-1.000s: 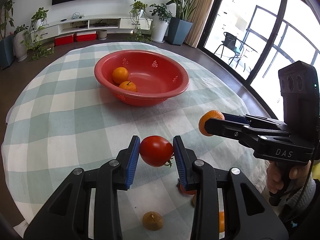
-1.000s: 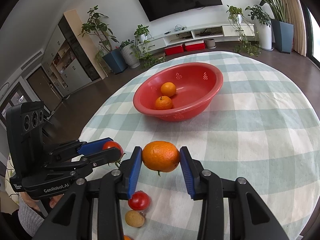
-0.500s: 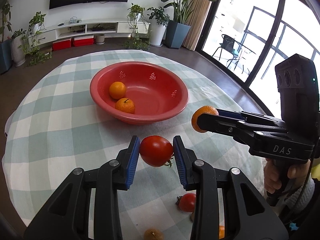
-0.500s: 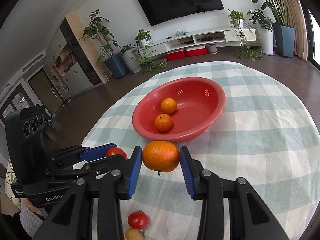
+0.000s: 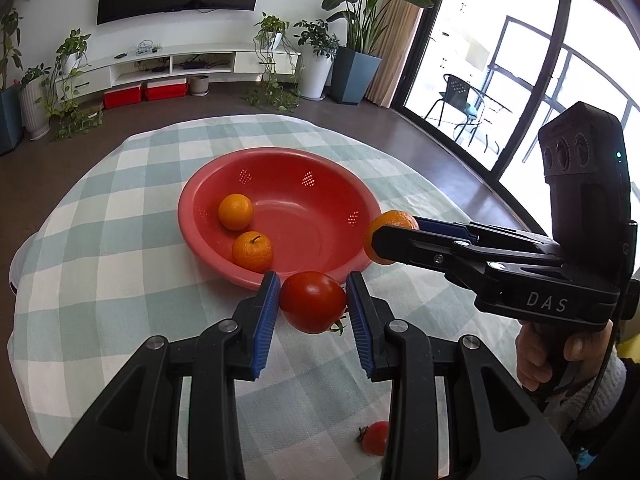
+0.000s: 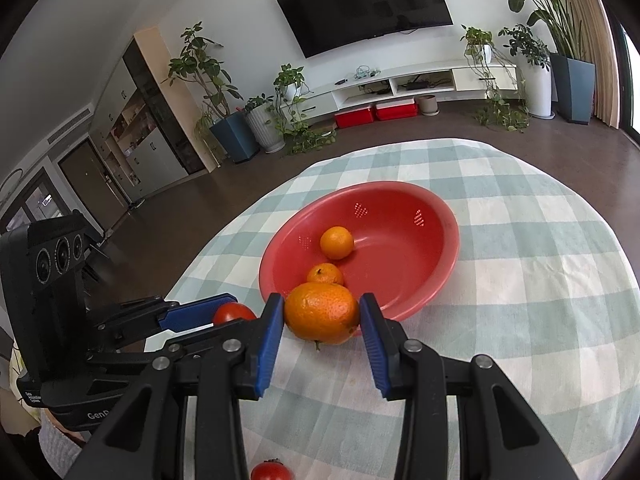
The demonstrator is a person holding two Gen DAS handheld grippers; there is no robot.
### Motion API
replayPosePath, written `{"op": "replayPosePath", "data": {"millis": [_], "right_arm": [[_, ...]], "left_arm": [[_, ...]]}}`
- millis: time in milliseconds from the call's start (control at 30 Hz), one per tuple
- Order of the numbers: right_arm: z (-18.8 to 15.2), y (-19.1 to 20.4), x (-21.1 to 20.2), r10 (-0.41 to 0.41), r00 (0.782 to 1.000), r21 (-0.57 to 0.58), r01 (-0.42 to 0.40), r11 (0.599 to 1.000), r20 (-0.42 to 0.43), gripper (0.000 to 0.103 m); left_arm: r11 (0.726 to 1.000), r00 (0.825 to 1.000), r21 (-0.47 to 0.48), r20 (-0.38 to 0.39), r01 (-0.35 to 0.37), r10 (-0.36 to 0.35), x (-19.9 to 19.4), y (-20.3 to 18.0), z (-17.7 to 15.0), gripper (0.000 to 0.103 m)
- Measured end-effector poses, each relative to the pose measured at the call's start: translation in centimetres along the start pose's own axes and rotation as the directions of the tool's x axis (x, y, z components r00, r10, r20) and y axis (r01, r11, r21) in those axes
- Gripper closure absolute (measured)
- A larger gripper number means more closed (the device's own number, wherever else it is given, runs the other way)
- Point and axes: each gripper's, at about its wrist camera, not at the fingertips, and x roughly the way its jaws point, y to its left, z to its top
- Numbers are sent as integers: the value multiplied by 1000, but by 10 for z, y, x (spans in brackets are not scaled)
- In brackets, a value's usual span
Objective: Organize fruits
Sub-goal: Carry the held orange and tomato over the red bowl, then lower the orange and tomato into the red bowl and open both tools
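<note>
Over the near rim of the red bowl (image 5: pixel 276 184) I have both grippers lined up side by side. My left gripper (image 5: pixel 312 304) is closed narrowly on a red tomato (image 5: pixel 313 300), its blue pads pressing on both sides of the fruit, which hangs clear of the checked tablecloth (image 5: pixel 100 280). My right gripper (image 6: pixel 322 320) is clamped the same way on a large orange (image 6: pixel 322 312), held just at the bowl's front edge.

Inside the bowl I count two small oranges: one further back (image 6: pixel 337 242), one nearer the front wall (image 6: pixel 325 274), close together but not stacked. Nothing else lies in the bowl that I can see; small perforated patches show on its inner wall.

On the table nearer to me, a second tomato (image 5: pixel 376 438) lies loose on the cloth, partly hidden behind my left gripper's frame. A hand (image 5: pixel 552 356) grips the right tool's handle.
</note>
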Motion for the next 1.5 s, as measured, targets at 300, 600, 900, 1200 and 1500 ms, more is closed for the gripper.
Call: {"op": "replayPosePath", "data": {"millis": [300,600,900,1200,1500], "right_arm": [[11,-11,14,-3,1000,13,3,1000,-17,61],[18,-27,27,-1,1000,39,3,999,-31,61],[26,-34,37,-4,999,40,6,999,-40,61],[33,-45,51,12,998,69,-8,998,-66,61],[44,-46,71,4,996,45,0,999,-91,61]], "left_arm": [[1000,1000,6,-10,-4,4,15,1,17,71],[999,1000,32,-21,-4,5,34,-2,32,71],[998,999,59,-38,2,0,52,-6,39,71],[997,998,77,-68,9,-4,68,-9,37,71],[995,996,95,-91,15,-7,85,-10,39,71]]}}
